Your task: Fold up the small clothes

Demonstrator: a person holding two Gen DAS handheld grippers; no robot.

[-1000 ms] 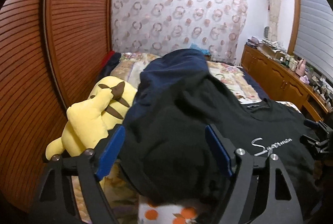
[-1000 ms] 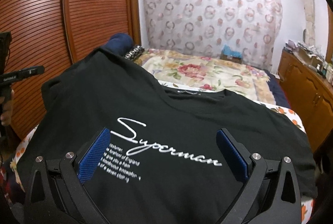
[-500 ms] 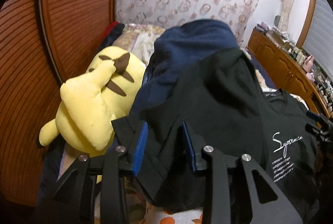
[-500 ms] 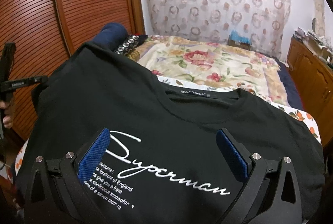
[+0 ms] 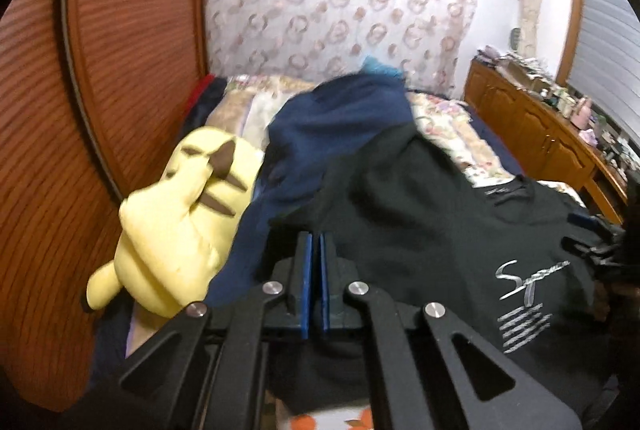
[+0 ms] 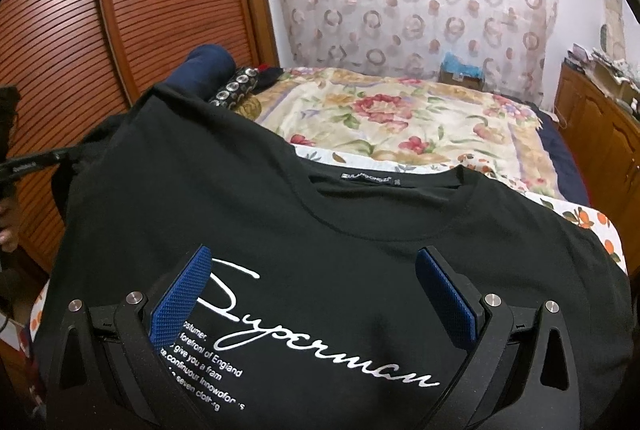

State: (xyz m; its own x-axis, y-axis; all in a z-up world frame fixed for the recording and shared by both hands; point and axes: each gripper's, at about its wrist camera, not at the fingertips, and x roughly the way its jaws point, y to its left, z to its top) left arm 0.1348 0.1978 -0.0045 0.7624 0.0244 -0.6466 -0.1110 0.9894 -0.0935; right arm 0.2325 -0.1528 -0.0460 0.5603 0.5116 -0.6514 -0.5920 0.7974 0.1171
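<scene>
Jaws of the left gripper (image 5: 314, 242) have just closed on the black T-shirt's (image 6: 360, 230) sleeve edge; the right gripper (image 6: 312, 262) gapes above the print. Folding has barely begun.

The black T-shirt (image 6: 360, 230) is matt, soft cloth with smooth white print. The yellow toy (image 5: 180, 222) on the left looks plush, and the wardrobe door (image 6: 160, 10) is ribbed glossy wood. The right gripper (image 6: 316, 294) has rough blue pads (image 6: 448, 294) and matt black plastic
</scene>
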